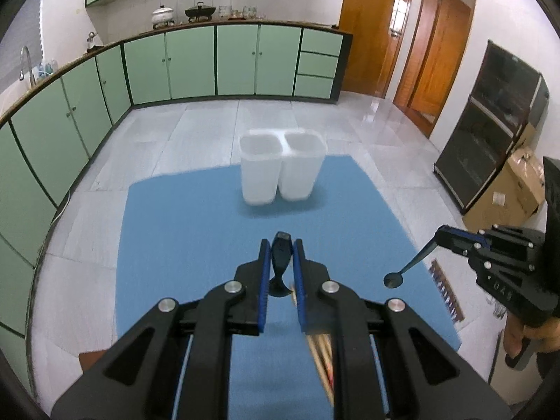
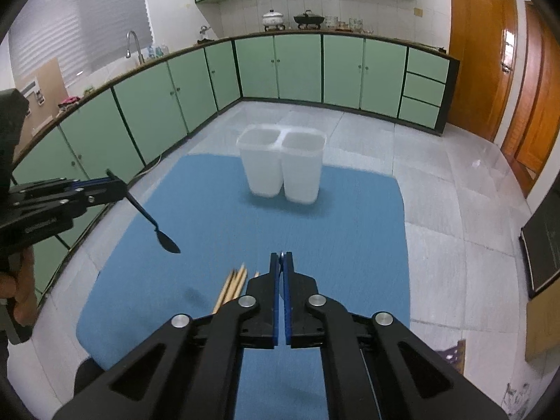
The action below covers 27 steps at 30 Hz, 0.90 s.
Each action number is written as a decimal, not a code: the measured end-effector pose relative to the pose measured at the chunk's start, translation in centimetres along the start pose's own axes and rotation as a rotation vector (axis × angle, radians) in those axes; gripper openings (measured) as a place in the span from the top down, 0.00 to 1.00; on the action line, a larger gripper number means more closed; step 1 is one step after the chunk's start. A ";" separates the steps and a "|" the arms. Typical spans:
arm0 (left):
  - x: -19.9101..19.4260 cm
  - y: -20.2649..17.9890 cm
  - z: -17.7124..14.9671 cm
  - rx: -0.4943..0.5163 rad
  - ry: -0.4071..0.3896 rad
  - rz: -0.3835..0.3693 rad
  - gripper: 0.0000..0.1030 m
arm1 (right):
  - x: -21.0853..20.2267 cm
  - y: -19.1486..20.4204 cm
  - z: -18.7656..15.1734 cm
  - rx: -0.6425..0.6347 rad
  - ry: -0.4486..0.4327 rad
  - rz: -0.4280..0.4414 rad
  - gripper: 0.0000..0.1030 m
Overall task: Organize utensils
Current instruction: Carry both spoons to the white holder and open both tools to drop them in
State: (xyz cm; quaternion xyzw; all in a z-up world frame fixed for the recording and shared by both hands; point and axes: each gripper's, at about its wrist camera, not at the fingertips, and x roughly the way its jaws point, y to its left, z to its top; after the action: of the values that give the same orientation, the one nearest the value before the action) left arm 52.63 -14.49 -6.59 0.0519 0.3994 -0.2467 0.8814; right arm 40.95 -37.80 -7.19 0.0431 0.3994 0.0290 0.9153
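Spoon [image 1: 281, 255] between left tongs [image 1: 282, 245]

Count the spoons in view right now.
2: one dark spoon clamped in the left gripper, another spoon in the right gripper. More could lie hidden under the grippers.

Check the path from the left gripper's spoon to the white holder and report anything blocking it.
Nothing visible blocks it. Only bare blue mat lies between the dark spoon and the double white holder. The chopsticks lie nearer, off that line.
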 end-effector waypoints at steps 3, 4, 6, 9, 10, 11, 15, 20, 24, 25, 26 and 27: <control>0.8 0.3 3.5 -0.013 -0.021 -0.003 0.89 | 0.1 -0.3 3.8 0.015 -0.038 -0.006 0.98; 1.1 0.5 4.6 -0.019 -0.031 -0.002 0.89 | 0.2 -0.5 4.8 0.023 -0.050 -0.005 0.98; 1.8 0.8 7.4 -0.031 -0.063 0.001 0.89 | 0.3 -0.9 8.0 0.054 -0.085 0.007 0.98; 3.0 1.0 10.8 -0.048 -0.102 0.000 0.89 | 1.0 -1.4 11.6 0.085 -0.120 0.022 0.98; 3.4 1.0 11.6 -0.054 -0.107 -0.001 0.89 | 1.5 -1.5 12.8 0.092 -0.132 0.022 0.98; 4.2 1.1 12.6 -0.055 -0.114 0.011 0.89 | 2.1 -1.7 13.9 0.098 -0.142 0.021 0.98; 7.9 1.8 15.0 -0.078 -0.116 0.027 0.89 | 5.5 -2.4 16.8 0.107 -0.160 0.011 0.98; 13.5 3.3 15.6 -0.118 -0.078 0.027 0.89 | 10.6 -3.8 17.4 0.131 -0.132 0.001 0.98; 16.2 4.3 14.5 -0.128 -0.043 0.015 0.88 | 13.9 -5.2 16.1 0.157 -0.080 0.016 0.98; 16.4 4.4 14.1 -0.123 -0.038 0.017 0.88 | 14.4 -5.4 15.9 0.159 -0.069 0.018 0.98; 16.6 4.5 13.8 -0.115 -0.034 0.021 0.87 | 14.7 -5.6 15.7 0.160 -0.063 0.017 0.98; 16.7 4.5 13.6 -0.109 -0.030 0.027 0.83 | 15.1 -5.8 15.3 0.161 -0.055 0.014 0.98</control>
State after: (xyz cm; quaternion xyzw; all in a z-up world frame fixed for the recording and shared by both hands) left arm 73.33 -21.05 -10.12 0.0056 0.3981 -0.2137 0.8921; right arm 62.49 -43.11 -8.41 0.1199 0.3748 0.0019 0.9193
